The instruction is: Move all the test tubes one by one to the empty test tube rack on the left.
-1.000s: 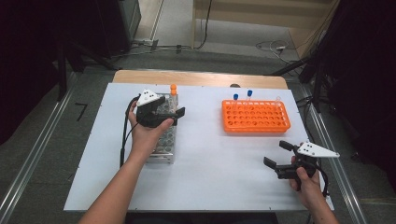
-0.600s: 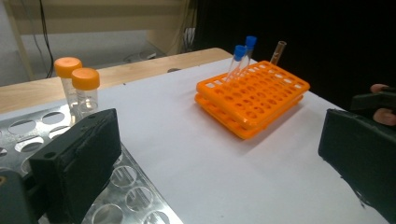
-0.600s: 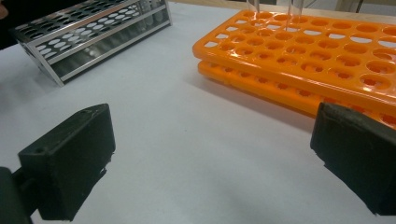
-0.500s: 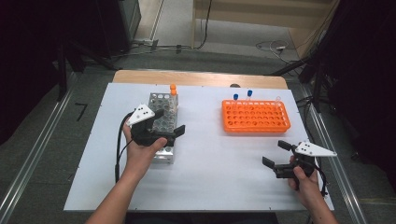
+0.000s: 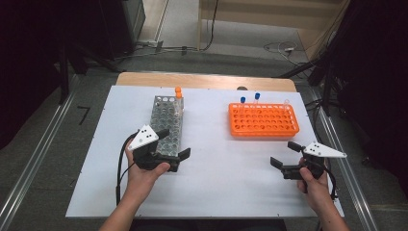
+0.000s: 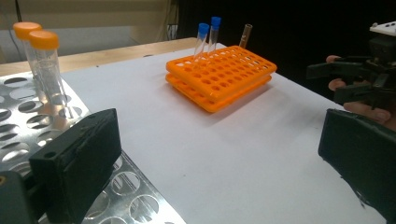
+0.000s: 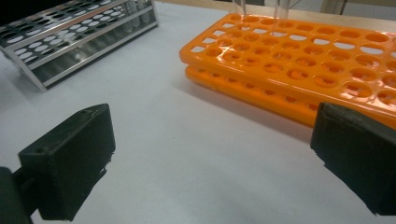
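With both tools released, our left tool (image 5: 174, 144) hangs over the perforated steel tube rack (image 5: 166, 120), which we judge must be gripped next.

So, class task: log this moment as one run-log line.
left gripper: jaws open, empty, over metal rack | right gripper: jaws open, empty, near orange rack | orange-capped tubes: in metal rack

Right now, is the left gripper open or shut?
Open: the left gripper has its black jaws spread wide, nothing between them, above the metal rack.
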Action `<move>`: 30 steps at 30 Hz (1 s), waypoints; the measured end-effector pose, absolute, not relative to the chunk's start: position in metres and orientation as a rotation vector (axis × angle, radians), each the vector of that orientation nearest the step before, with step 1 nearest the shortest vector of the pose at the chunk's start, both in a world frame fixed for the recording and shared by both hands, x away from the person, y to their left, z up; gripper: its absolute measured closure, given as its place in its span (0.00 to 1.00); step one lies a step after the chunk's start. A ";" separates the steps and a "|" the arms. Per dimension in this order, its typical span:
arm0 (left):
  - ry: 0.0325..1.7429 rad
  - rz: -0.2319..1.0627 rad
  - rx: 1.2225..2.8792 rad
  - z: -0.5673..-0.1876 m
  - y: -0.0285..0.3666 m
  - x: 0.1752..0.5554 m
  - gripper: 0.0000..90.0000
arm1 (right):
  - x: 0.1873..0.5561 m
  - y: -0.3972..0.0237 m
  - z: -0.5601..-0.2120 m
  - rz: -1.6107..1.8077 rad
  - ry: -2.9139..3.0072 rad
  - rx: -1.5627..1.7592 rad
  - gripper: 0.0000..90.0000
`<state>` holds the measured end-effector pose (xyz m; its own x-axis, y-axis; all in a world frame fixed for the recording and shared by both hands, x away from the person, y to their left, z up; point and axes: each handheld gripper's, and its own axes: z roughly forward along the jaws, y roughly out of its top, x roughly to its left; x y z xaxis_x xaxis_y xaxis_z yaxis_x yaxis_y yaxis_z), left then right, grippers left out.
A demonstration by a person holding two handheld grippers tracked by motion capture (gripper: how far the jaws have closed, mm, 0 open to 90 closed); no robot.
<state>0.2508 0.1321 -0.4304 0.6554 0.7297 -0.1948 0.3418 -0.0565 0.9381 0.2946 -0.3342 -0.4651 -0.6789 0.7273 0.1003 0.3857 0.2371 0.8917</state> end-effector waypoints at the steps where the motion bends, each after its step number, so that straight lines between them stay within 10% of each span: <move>1: 0.888 0.397 1.657 -0.432 0.133 0.250 0.00 | 0.296 -0.334 -0.464 1.422 2.174 1.034 0.00; 30: 0.912 0.363 1.651 -0.445 0.135 0.247 0.00 | 0.376 -0.342 -0.438 1.298 2.051 1.169 0.06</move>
